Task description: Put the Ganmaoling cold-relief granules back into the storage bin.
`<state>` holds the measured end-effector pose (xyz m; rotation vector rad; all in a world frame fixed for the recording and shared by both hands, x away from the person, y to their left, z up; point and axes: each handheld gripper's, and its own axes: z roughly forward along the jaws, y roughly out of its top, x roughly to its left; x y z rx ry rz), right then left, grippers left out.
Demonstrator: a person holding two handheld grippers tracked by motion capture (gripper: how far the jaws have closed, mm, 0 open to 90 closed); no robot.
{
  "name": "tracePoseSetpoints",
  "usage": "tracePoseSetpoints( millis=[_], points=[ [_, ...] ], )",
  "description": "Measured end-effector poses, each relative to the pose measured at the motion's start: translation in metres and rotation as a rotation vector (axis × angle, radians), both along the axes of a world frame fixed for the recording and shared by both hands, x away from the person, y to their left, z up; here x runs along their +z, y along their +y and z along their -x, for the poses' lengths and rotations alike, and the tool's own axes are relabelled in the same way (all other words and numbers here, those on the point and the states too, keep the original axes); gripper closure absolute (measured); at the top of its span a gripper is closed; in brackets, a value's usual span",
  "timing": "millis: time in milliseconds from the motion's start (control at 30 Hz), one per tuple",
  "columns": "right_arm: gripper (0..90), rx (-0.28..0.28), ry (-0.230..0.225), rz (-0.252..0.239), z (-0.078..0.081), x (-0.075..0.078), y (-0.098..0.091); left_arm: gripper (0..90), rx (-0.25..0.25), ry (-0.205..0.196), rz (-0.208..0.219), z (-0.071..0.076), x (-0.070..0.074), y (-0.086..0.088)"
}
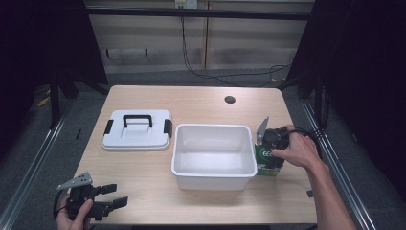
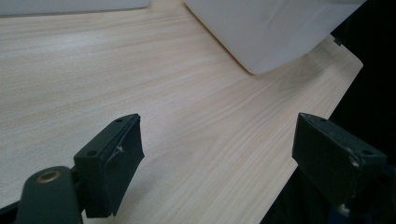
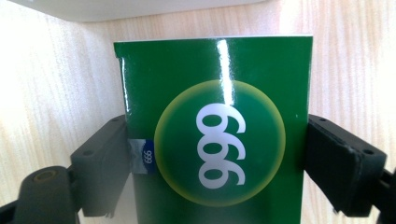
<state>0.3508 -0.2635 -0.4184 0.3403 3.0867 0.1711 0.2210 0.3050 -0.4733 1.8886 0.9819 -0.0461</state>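
Note:
A glossy green box (image 3: pixel 215 140) with a white "999" in a yellow-ringed circle lies on the wooden table (image 1: pixel 201 100), tight against the right wall of a white tub (image 1: pixel 213 178). My right gripper (image 3: pixel 217 154) comes down on the green box (image 1: pixel 266 165) from above. Its two jaws press against the box's left and right edges. In the high view, the right gripper (image 1: pixel 266 155) is held by a hand. My left gripper (image 1: pixel 119 194) rests at the table's front left corner, open and empty. In its own view, the left gripper (image 2: pixel 217 154) has bare wood between its jaws.
The tub (image 2: pixel 275 32) is empty and stands mid-table. Its white lid (image 1: pixel 136 139), with a black handle and black latches, lies flat to the left of it. A round cable hole (image 1: pixel 230 99) sits at the back. Cables trail on the floor beyond.

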Motion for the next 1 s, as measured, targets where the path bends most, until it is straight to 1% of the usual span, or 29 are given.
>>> tracePoseSetpoints(
  millis=[33, 67, 100, 133, 167, 200, 267, 300, 333, 367, 400, 433, 467, 500, 533, 600, 667, 700, 733, 767, 833, 867, 900, 967, 1000],
  points=[
    [14.9, -0.017, 0.010, 0.000, 0.001, 0.001, 0.000, 16.2, 0.000, 0.000, -0.001, 0.000, 0.000, 0.000],
    [15.0, -0.021, 0.014, -0.002, 0.001, 0.001, -0.001, 16.2, -0.001, 0.000, 0.000, 0.000, 0.000, 0.000],
    [15.2, -0.035, 0.019, 0.005, 0.002, 0.001, -0.001, 16.2, 0.000, -0.001, -0.001, 0.000, 0.000, 0.000],
    [15.2, -0.019, 0.014, -0.004, 0.001, 0.001, -0.001, 16.2, 0.000, 0.000, 0.000, 0.000, 0.000, 0.000],
    [15.3, -0.015, 0.015, 0.001, 0.001, 0.001, -0.002, 16.2, 0.001, 0.001, 0.002, 0.000, 0.000, 0.000],
    [15.4, -0.025, 0.021, 0.008, 0.002, 0.002, -0.001, 16.2, 0.000, 0.001, 0.001, 0.000, 0.000, 0.000],
    [15.4, -0.022, 0.028, 0.009, 0.003, 0.002, -0.002, 16.2, 0.001, 0.001, 0.002, 0.000, 0.000, 0.000],
    [15.5, -0.039, 0.032, 0.017, 0.004, 0.002, -0.003, 16.2, 0.002, 0.000, 0.003, 0.000, 0.000, 0.000],
    [15.5, -0.023, 0.029, 0.015, 0.004, 0.003, -0.004, 16.2, 0.003, 0.001, 0.003, 0.000, 0.000, 0.000],
    [15.5, -0.026, 0.030, 0.011, 0.004, 0.003, -0.004, 16.2, 0.002, 0.001, 0.001, 0.000, 0.000, 0.000],
    [15.5, -0.037, 0.035, 0.016, 0.006, 0.004, -0.005, 16.2, 0.003, 0.001, 0.001, 0.000, 0.000, 0.000],
    [15.5, -0.026, 0.030, 0.010, 0.005, 0.005, -0.006, 16.2, 0.002, 0.001, 0.001, 0.000, 0.000, 0.000],
    [15.5, -0.045, 0.036, 0.011, 0.007, 0.006, -0.007, 16.2, 0.003, 0.001, 0.002, 0.000, 0.000, 0.000],
    [15.5, -0.028, 0.031, 0.011, 0.006, 0.007, -0.008, 16.2, 0.002, 0.001, 0.001, 0.000, 0.000, 0.000],
    [15.5, -0.044, 0.035, 0.013, 0.008, 0.007, -0.008, 16.2, 0.002, 0.001, 0.001, 0.000, 0.000, 0.000],
    [15.6, -0.036, 0.034, 0.014, 0.008, 0.009, -0.010, 16.2, 0.002, 0.001, 0.001, 0.000, 0.000, 0.000],
    [15.6, -0.060, 0.027, 0.022, 0.009, 0.011, -0.012, 16.2, 0.002, 0.000, 0.001, 0.000, 0.000, 0.000],
    [15.6, -0.051, 0.020, 0.018, 0.009, 0.012, -0.013, 16.2, 0.002, 0.000, 0.002, 0.000, 0.000, 0.000],
    [15.7, -0.067, 0.032, 0.022, 0.010, 0.013, -0.014, 16.2, 0.002, 0.001, 0.002, 0.000, 0.000, 0.000],
    [15.7, -0.056, 0.028, 0.021, 0.010, 0.014, -0.014, 16.2, 0.002, 0.000, 0.002, 0.000, 0.000, 0.000],
    [15.7, -0.069, 0.037, 0.037, 0.012, 0.015, -0.015, 16.2, 0.003, -0.001, 0.003, 0.000, 0.000, 0.000],
    [15.7, -0.053, 0.031, 0.031, 0.011, 0.016, -0.015, 16.2, 0.003, 0.000, 0.003, 0.000, 0.000, 0.000],
    [15.7, -0.070, 0.037, 0.029, 0.013, 0.018, -0.016, 16.2, 0.003, 0.001, 0.001, 0.000, 0.000, 0.000],
    [15.7, -0.070, 0.035, 0.018, 0.013, 0.021, -0.017, 16.2, 0.001, 0.002, 0.003, 0.000, 0.000, 0.000],
    [15.7, -0.067, 0.043, 0.014, 0.014, 0.023, -0.018, 16.2, 0.001, 0.002, 0.003, 0.000, 0.000, -0.001]
  ],
)
